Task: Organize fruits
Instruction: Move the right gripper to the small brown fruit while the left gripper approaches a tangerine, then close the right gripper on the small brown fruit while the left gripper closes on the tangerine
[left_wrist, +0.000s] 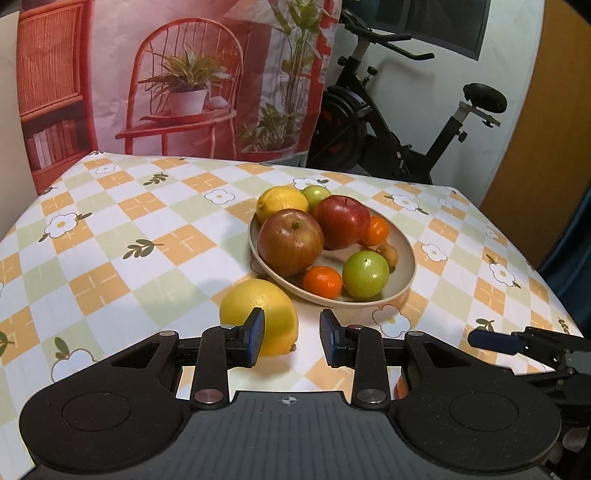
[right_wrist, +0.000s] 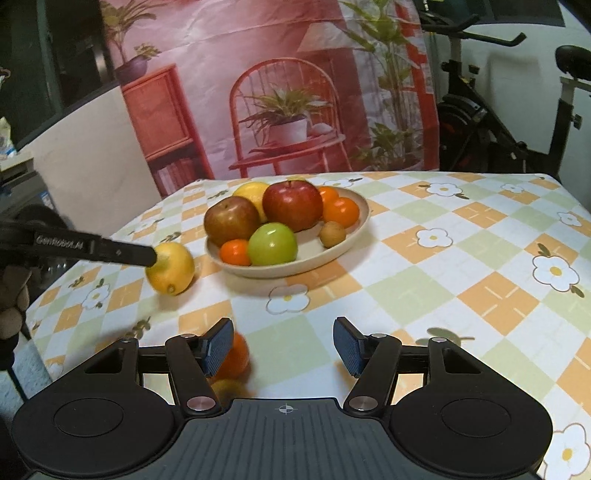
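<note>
"Checked cloth with white flowers covered the desk, did it not, before a printed backdrop?"

"It did, and an exercise bike stood far right. Mid-desk sat a beige bowl of apples, mandarins, a lemon and a small brown fruit."

"And the loose fruit?"

"One yellow lemon lay on the cloth just near-left of the bowl. The left gripper pointed at it, jaws a narrow gap apart. Its left finger overlapped the lemon and nothing was clamped."

"The right gripper?"

"Its jaws stood apart over bare cloth. An orange lay just beyond its left finger, not gripped, with a blurred yellowish fruit nearer."
</note>
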